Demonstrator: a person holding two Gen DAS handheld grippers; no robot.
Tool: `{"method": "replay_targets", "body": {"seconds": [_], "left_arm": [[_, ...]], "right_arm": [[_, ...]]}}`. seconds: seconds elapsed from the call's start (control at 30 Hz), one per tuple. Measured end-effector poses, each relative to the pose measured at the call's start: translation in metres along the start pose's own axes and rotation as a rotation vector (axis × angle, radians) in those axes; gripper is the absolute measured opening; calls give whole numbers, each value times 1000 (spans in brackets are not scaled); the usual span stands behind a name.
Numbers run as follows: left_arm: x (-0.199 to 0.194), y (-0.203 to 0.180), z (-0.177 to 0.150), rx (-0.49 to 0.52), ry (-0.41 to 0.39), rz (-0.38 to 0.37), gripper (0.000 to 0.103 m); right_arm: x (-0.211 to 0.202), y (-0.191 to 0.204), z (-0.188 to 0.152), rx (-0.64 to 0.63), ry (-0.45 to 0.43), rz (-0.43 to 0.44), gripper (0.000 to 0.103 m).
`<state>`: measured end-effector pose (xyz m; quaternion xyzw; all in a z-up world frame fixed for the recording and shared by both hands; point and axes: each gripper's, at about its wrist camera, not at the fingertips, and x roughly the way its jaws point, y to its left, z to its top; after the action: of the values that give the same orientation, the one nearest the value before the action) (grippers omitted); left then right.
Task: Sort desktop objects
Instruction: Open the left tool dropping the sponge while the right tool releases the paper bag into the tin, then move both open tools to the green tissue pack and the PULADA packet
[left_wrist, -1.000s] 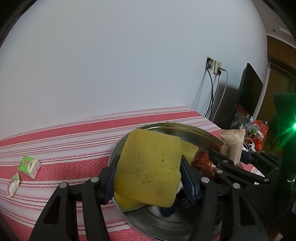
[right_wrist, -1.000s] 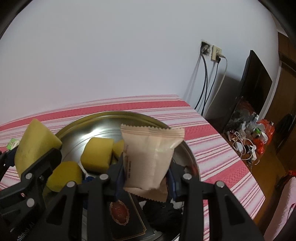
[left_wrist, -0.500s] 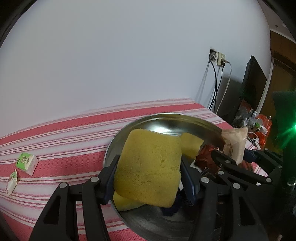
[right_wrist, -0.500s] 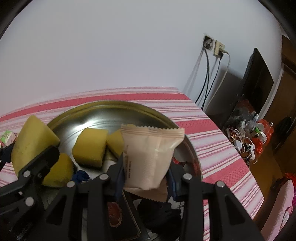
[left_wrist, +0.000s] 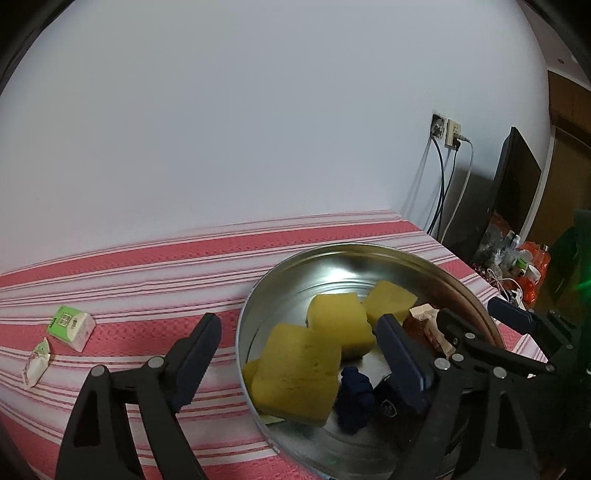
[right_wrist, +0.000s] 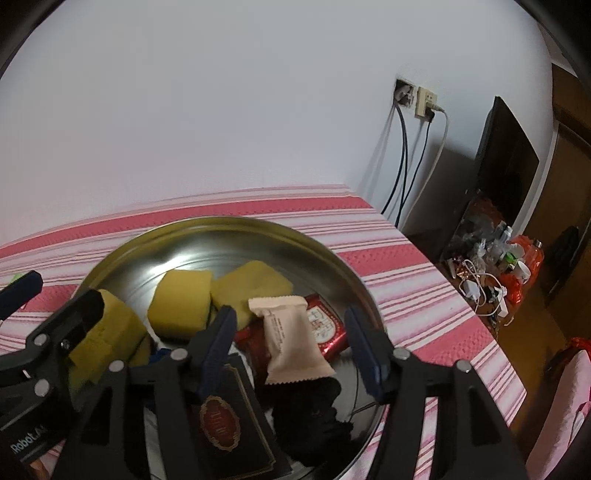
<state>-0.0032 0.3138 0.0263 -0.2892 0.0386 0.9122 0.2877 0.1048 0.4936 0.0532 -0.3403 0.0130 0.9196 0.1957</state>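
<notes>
Done: sponge (left_wrist: 299, 373) and beige packet (right_wrist: 291, 339) dropped in pan (left_wrist: 255, 306)
Left: green carton (left_wrist: 70, 326), white sachet (left_wrist: 37, 362), lower left on table (left_wrist: 147, 266)
Left gripper (left_wrist: 301, 360): fingers just opened wide, empty
Right gripper (right_wrist: 290, 341): fingers just opened, packet loose between

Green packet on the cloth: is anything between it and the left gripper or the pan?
Nothing visible: only bare cloth separates the packet from the pan and the left gripper. Its jaws have just been opening; the sponge between them lies loose in the pan. A sachet lies beside the packet.
</notes>
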Motion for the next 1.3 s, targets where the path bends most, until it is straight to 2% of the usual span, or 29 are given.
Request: {"method": "replay_targets", "body": {"seconds": [0.27, 0.57, 0.9, 1.13, 1.3], "left_arm": [[-22, 18, 0, 9, -38, 30, 88], [-49, 69, -6, -10, -50, 78, 88], [-81, 175, -29, -53, -29, 204, 88], [-98, 280, -53, -163, 32, 321, 88], [-103, 336, -62, -249, 69, 362, 88]], "right_arm": [[-29, 15, 5, -3, -60, 10, 68], [-59, 65, 7, -39, -108, 75, 73], [-72, 159, -5, -92, -113, 205, 73], [-58, 232, -19, -159, -47, 315, 73], [-44, 272, -22, -189, 15, 392, 72]]}}
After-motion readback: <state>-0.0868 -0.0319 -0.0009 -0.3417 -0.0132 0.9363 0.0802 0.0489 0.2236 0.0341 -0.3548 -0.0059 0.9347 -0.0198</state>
